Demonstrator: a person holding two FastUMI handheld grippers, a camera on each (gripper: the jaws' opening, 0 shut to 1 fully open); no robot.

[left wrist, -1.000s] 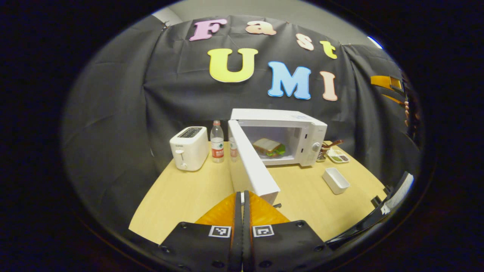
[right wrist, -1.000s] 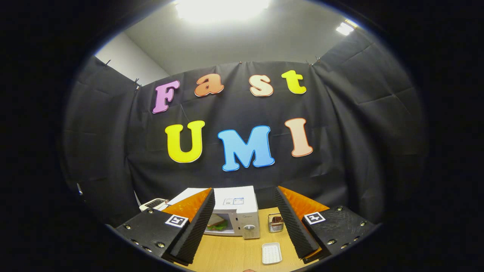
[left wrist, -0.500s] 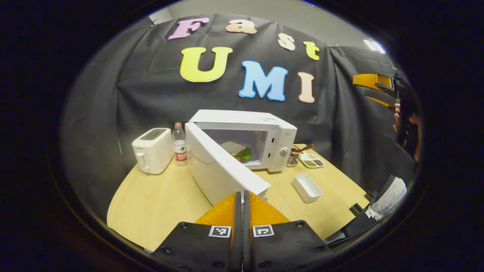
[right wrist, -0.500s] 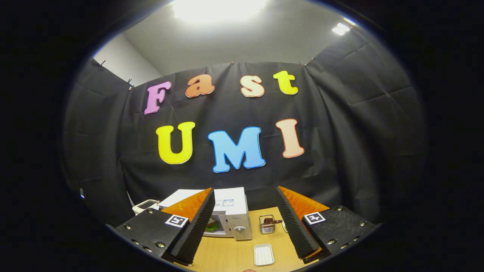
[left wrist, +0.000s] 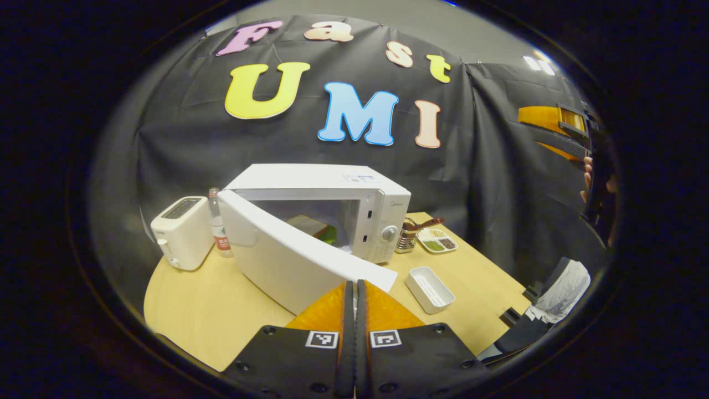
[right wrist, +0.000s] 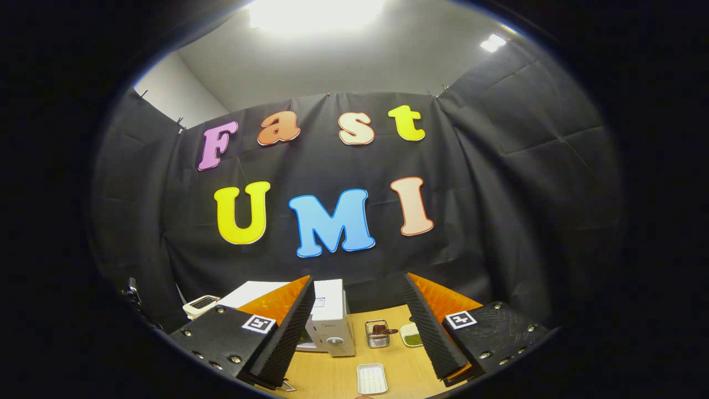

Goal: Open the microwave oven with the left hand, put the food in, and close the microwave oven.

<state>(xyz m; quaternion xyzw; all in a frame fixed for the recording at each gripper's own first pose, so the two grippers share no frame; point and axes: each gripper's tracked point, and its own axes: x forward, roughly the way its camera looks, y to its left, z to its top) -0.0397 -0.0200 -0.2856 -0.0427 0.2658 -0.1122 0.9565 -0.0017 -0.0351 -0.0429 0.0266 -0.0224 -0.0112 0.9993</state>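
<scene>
table light wood, rounded edge, in front of the black cloth wall. microwave white, boxy, long axis running left-right across the table toward the back, front face and dial panel turned toward the near edge. door hinged on its left side, part open, swung out at an angle so its free edge points at the left gripper. free edge sits right at the fingertips, contact not clear. left gripper fingers pressed flat together, nothing between them. sandwich inside the cavity, bread slice on top, green showing under it, half hidden by the door.

toaster white, left of the microwave, water bottle between the two. small white tray on the table right of the door. metal basket and a sauce dish beside the dial side.

right gripper held high, aimed at the wall, fingers spread wide, nothing held. in the left gripper view it sits far right with a hand on it.
</scene>
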